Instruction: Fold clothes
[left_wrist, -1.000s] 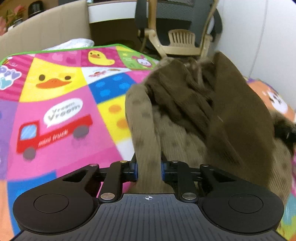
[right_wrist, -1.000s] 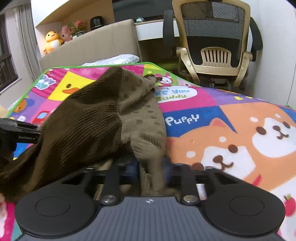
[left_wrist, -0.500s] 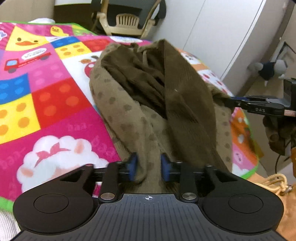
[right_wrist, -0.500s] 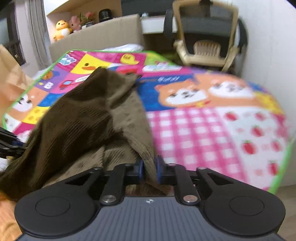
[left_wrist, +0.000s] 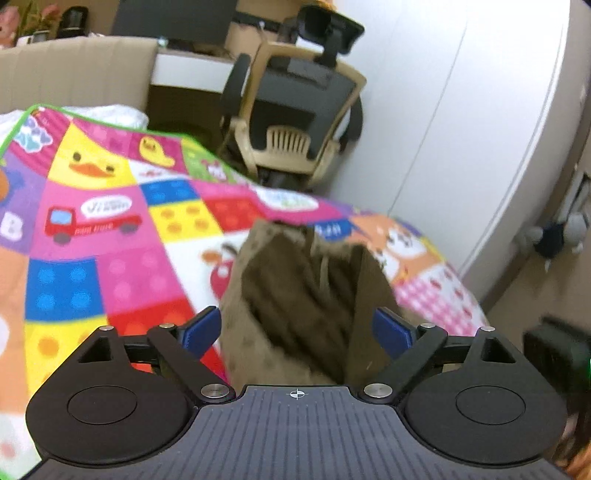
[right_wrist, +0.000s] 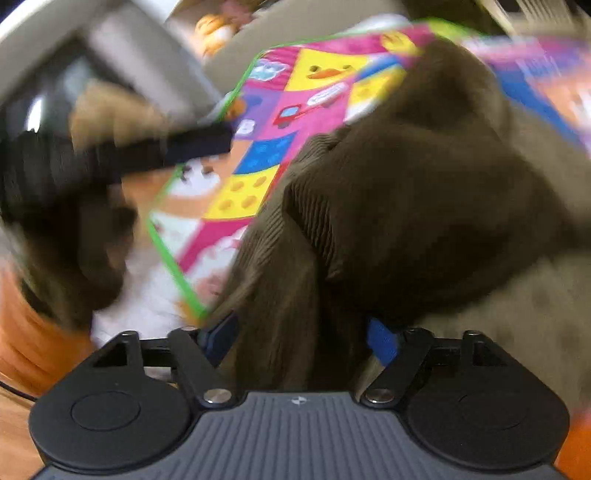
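A brown corduroy garment (left_wrist: 306, 295) with a lighter dotted lining lies bunched on the colourful play mat (left_wrist: 110, 229). My left gripper (left_wrist: 297, 328) is open, its blue pads wide apart on either side of the cloth's near end. In the blurred right wrist view the same garment (right_wrist: 406, 192) fills the frame, and my right gripper (right_wrist: 301, 338) is open with cloth lying between its pads. The left gripper (right_wrist: 122, 151) shows as a dark blur at the left.
A black and beige office chair (left_wrist: 295, 122) stands beyond the mat's far edge, next to a white wardrobe wall (left_wrist: 461, 129). A beige headboard (left_wrist: 74, 70) is at the back left. The mat's green edge (right_wrist: 173, 266) and the wooden floor (right_wrist: 14, 406) are near my right gripper.
Both grippers have opened and let go of the garment, which has dropped onto the mat. Both views have swung; the right one is moving fast.
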